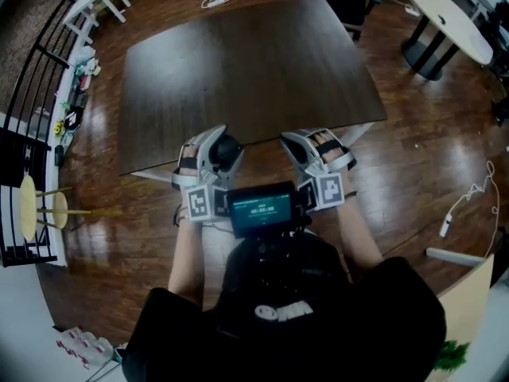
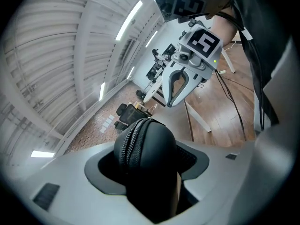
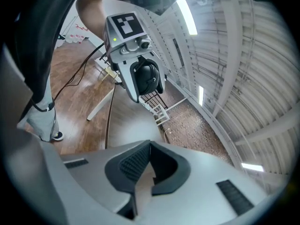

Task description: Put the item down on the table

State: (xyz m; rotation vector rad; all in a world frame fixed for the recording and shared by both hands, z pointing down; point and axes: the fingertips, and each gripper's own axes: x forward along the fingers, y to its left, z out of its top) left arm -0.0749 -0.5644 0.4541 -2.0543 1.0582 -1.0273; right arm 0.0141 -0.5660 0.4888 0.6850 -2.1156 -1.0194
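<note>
Left gripper (image 1: pixel 213 151) clamped on a black zip pouch (image 1: pixel 228 151). Jaws spread wide around it, zipper seam facing up and out of the grip. Pouch held in the air at the near edge of the table (image 1: pixel 246 70), not resting on the top. Right gripper (image 1: pixel 312 151) closed on nothing: tips meeting, only table surface showing through the gap behind them. Both grippers side by side, close in front of the body and angled toward each other, each visible in the other's view. Black device with a lit screen (image 1: pixel 262 208) sitting between the two marker cubes. Round white table (image 1: pixel 449 18) well off to the far right.
</note>
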